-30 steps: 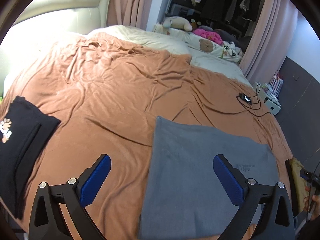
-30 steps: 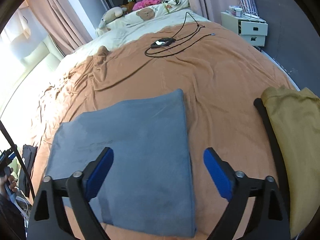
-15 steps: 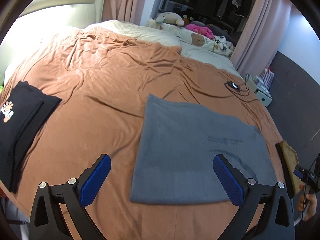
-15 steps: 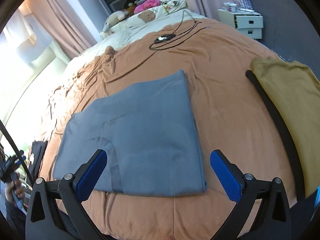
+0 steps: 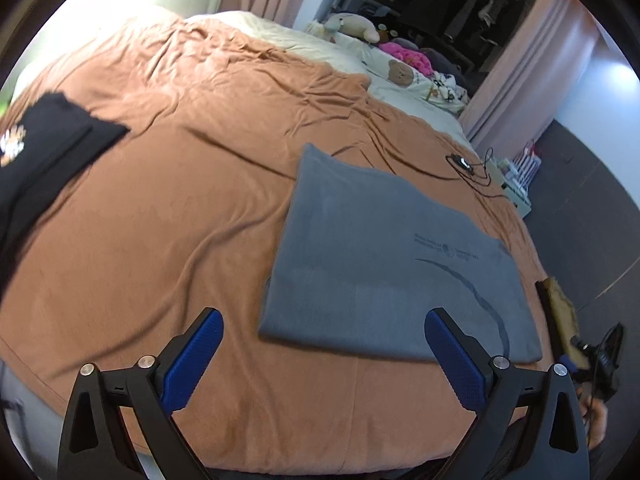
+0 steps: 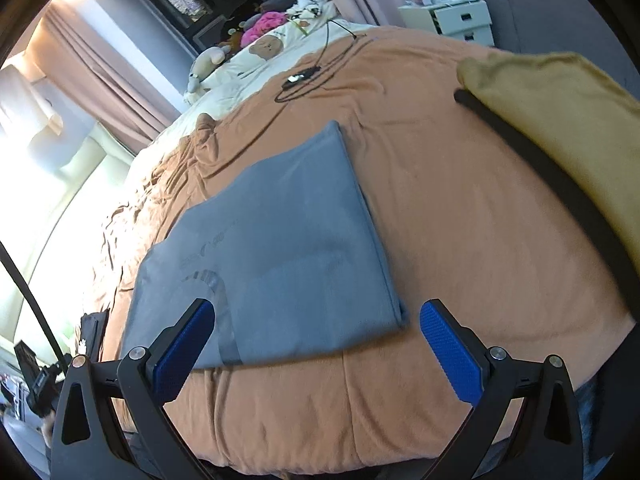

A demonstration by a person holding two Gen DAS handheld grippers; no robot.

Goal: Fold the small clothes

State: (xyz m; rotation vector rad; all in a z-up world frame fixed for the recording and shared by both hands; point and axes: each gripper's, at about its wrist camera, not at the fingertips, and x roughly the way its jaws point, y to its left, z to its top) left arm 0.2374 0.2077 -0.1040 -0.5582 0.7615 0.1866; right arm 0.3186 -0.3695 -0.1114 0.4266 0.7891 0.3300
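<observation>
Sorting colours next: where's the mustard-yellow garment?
Right wrist view, upper right: mustard-yellow garment lies on the orange bedspread, right of the folded grey shirt.

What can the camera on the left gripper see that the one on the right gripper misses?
Only the left wrist view shows the black garment clearly, lying at the bed's left side. Only the right wrist view shows the mustard-yellow garment broadly and the white drawer unit well. Both show the folded grey garment on the orange bedspread, the cabled device, and open, empty grippers: left gripper, right gripper.
</observation>
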